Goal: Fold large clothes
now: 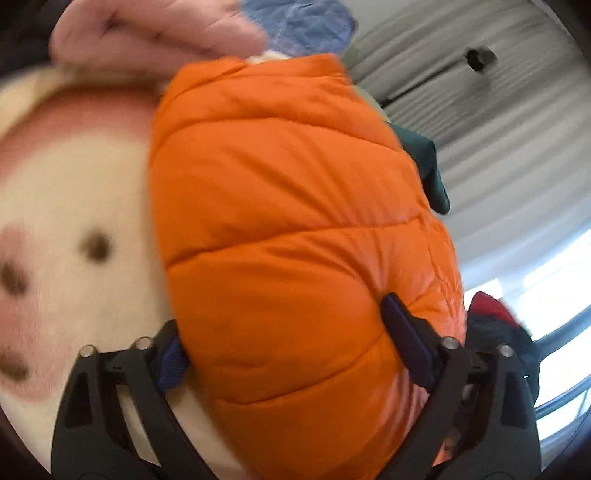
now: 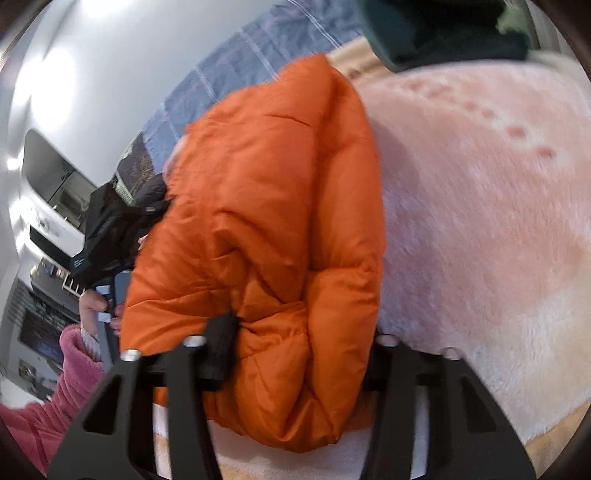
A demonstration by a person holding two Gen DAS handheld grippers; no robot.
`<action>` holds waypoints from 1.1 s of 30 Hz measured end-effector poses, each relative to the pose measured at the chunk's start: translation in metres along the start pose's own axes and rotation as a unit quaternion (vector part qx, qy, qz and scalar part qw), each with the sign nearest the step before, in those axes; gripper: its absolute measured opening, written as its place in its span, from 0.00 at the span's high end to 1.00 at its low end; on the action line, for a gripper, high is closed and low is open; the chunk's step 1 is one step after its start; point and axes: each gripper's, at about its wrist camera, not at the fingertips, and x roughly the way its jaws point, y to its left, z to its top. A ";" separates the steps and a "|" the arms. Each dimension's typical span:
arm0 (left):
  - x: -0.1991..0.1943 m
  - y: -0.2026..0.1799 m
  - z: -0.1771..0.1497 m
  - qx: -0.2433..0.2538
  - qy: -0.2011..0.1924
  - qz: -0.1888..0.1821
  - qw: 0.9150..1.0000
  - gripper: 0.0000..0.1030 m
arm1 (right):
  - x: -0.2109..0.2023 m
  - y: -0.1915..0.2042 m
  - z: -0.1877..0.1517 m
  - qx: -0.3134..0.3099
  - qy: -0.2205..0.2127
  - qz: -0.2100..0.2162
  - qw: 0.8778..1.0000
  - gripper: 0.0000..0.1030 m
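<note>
The orange puffer jacket (image 1: 295, 229) was held up between the two grippers, bunched into a thick quilted bundle above a fleece blanket (image 1: 74, 192), cream with pink patches and dark spots, that covered what looked like a bed. It seemed to be lifted rather than lying flat, probably so that it could be laid out or doubled over on the blanket; how far the folding had gone could not be judged.

The left gripper (image 1: 291, 343) had its fingers (image 1: 406, 343) spread fairly wide around the lower end of the bundle, pressing into the padding on either side, so the puffy cloth filled the gap. The right gripper (image 2: 299, 354) did likewise at another part of the jacket: one dark finger (image 2: 219, 347) dug into a crease in the orange cloth, while the other was mostly hidden behind the fabric. A grip on two separate parts would keep so bulky a garment from sagging in the middle.

In the right wrist view the person's hand (image 2: 92, 306), in a pink fleece sleeve (image 2: 55, 387), held a grey handle beside the jacket. Beyond lay a blue checked sheet (image 2: 258, 48), a dark green garment (image 2: 443, 33) on the blanket, and, in the left view, a pink garment (image 1: 155, 33), blue cloth (image 1: 306, 22) and pale curtains (image 1: 480, 110).
</note>
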 end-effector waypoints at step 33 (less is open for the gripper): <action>0.109 -0.026 0.235 0.234 -0.136 0.318 0.909 0.20 | 0.200 -0.077 0.237 0.017 -0.077 -0.136 0.988 0.37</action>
